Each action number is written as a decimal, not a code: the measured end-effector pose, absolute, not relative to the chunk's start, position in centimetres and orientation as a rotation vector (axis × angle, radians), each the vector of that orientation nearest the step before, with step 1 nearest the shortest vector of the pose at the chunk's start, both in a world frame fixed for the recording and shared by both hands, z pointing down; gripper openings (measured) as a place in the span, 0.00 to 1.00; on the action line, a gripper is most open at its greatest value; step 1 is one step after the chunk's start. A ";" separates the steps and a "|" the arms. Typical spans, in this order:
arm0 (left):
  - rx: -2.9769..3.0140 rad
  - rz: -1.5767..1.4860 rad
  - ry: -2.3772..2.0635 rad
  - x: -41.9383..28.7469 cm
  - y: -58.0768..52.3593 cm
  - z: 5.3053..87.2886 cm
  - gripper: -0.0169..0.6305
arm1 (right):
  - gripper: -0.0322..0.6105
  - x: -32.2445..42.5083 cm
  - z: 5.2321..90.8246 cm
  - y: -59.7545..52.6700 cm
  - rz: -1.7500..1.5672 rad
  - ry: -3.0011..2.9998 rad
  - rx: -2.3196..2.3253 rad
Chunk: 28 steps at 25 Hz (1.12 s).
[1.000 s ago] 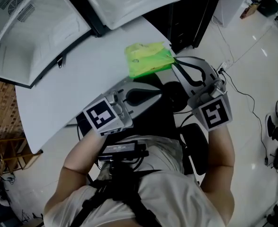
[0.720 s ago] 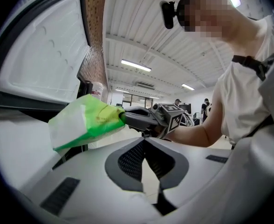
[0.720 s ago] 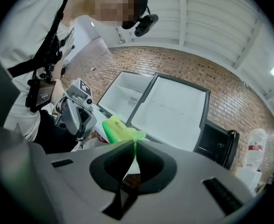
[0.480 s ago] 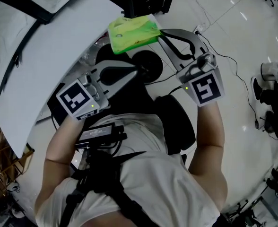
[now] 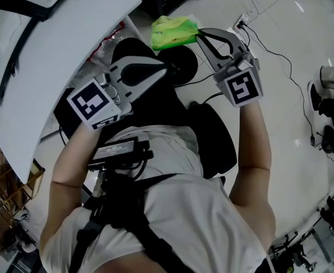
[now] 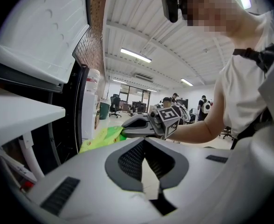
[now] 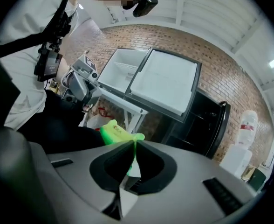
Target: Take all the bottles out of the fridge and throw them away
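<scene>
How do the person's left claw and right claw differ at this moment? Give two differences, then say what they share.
The grey right claw is shut on a bright green plastic pouch; the grey left claw is shut with nothing between its jaws. In the head view the left claw points up and rightward, the right claw up and leftward, so their tips converge. Both are grey, and each carries a black-and-white marker cube.

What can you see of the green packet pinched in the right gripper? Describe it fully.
The green packet is a bright lime-green, flattened pouch of thin, crinkled film that looks like plastic, with small markings too blurred to read. The right gripper pinches one edge between its shut jaws, holding the packet out roughly level in the air. Nothing else touches it.
</scene>
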<state>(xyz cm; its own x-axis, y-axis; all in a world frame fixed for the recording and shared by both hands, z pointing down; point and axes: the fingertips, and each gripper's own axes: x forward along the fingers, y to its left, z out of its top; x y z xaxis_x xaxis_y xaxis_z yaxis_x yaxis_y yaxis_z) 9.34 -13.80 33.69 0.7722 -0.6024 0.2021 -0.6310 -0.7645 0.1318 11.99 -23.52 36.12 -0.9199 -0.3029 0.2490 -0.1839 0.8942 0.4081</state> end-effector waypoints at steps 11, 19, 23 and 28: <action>2.735 0.252 -0.953 9.7 -15.4 35.9 0.04 | 0.08 11.3 47.1 -24.6 -0.502 -2.553 0.257; 2.677 0.267 -0.950 9.4 -14.9 37.6 0.04 | 0.08 10.1 53.7 -22.9 -0.348 -2.453 0.144; 2.634 0.278 -0.967 9.1 -14.7 38.6 0.04 | 0.08 9.9 57.1 -22.6 -0.324 -2.373 0.060; 2.589 0.271 -1.010 9.5 -14.8 39.3 0.04 | 0.08 10.9 62.2 -22.3 -0.320 -2.286 -0.068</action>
